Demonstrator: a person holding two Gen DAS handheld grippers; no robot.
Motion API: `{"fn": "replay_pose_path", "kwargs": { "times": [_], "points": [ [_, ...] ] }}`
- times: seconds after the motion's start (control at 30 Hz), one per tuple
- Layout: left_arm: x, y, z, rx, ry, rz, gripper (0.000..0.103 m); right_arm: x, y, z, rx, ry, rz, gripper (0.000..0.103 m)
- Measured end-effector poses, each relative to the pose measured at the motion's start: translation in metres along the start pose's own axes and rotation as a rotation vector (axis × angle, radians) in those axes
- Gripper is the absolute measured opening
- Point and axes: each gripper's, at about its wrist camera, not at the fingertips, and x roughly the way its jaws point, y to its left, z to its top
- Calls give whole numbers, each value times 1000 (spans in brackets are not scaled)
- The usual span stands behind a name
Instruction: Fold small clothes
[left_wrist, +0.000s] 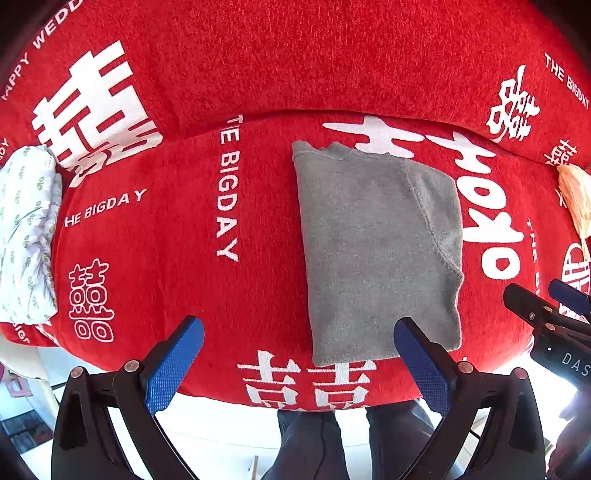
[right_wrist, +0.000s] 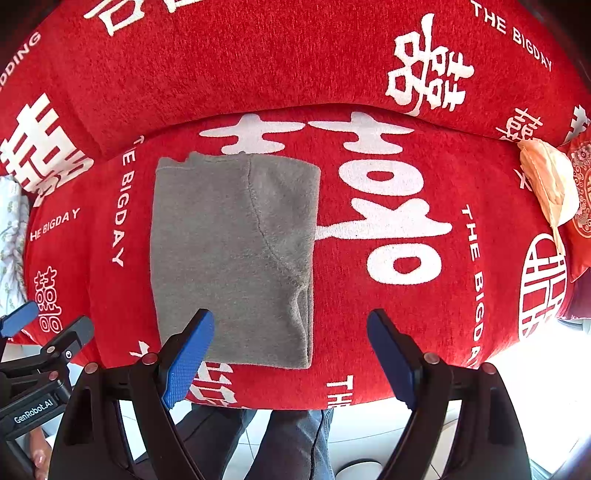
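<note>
A small grey garment (left_wrist: 373, 243) (right_wrist: 229, 254) lies flat on the red sofa seat, folded lengthwise into a tall rectangle with a curved seam on its right half. My left gripper (left_wrist: 298, 332) hovers open above the seat's front edge, its right finger over the garment's near left corner. My right gripper (right_wrist: 291, 325) hovers open too, its left finger over the garment's near edge. Neither holds anything. Each gripper shows at the edge of the other's view, the right gripper (left_wrist: 546, 302) at the far right and the left gripper (right_wrist: 44, 325) at the far left.
The red sofa cover (left_wrist: 166, 258) carries white lettering. A folded white leaf-print cloth (left_wrist: 26, 236) sits at the seat's left end. A peach-coloured cloth (right_wrist: 550, 184) lies at the right end beside a red patterned cushion (right_wrist: 581, 192). A person's legs (right_wrist: 288, 443) stand at the sofa's front.
</note>
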Motion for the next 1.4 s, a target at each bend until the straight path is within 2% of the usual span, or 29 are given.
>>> {"fn": "replay_pose_path", "kwargs": {
  "times": [1.4],
  "points": [
    [-1,-1,-1,-2,-2,13,103,2,3,-1,0,8,6,87]
  ]
}}
